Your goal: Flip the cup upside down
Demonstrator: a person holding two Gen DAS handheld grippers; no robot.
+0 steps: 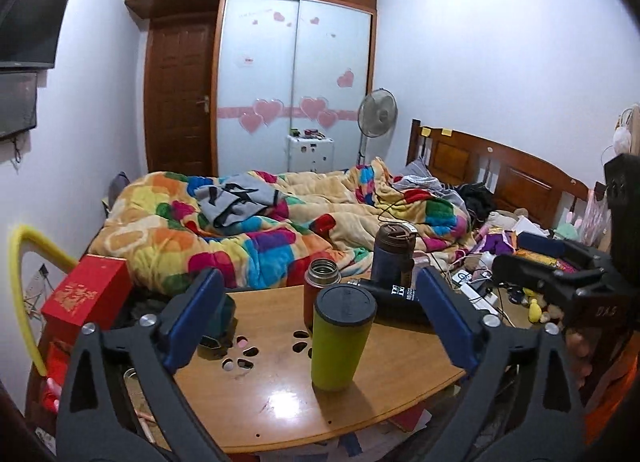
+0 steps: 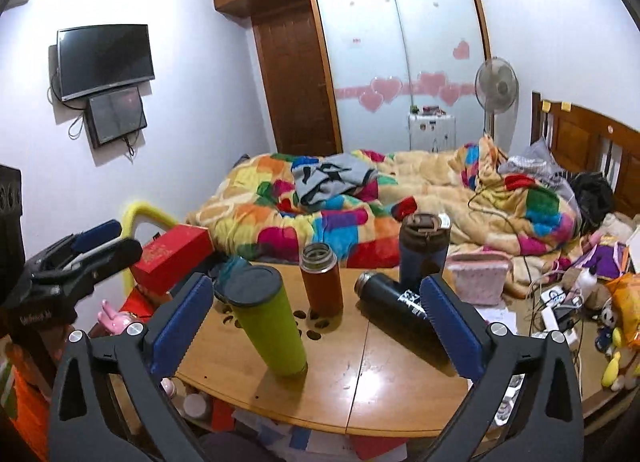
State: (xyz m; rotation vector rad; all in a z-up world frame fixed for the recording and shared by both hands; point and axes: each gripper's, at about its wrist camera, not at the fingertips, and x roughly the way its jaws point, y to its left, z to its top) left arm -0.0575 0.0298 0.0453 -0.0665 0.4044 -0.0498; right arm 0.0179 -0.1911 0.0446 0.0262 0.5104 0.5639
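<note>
Two claws, both spread wide, both empty. Left claw [image 1: 320, 326] has the green cup [image 1: 342, 338] dead centre between its blue pads [image 1: 192, 322], standing just ahead of the tips, not touched. Right claw [image 2: 318, 326] sees the same green cup [image 2: 266, 322] left of centre, nearer its left pad, with the fallen black bottle [image 2: 404, 318] closer to its right pad.

Cup stands upright on the round wooden worktop [image 1: 400, 374], dark lid on top, long axis vertical; the lean in the right view looks like lens distortion. It is on the near half of the worktop, apart from the red flask [image 1: 320, 286] behind it and the dark blue bottle [image 1: 392, 258] further back.

Judgement: left claw is better lined up, a straight push forward puts the pads either side of the body. Grip mid-body across the axis, lift clear, then roll the wrist half a turn. Red flask sits close behind, so don't overshoot.
</note>
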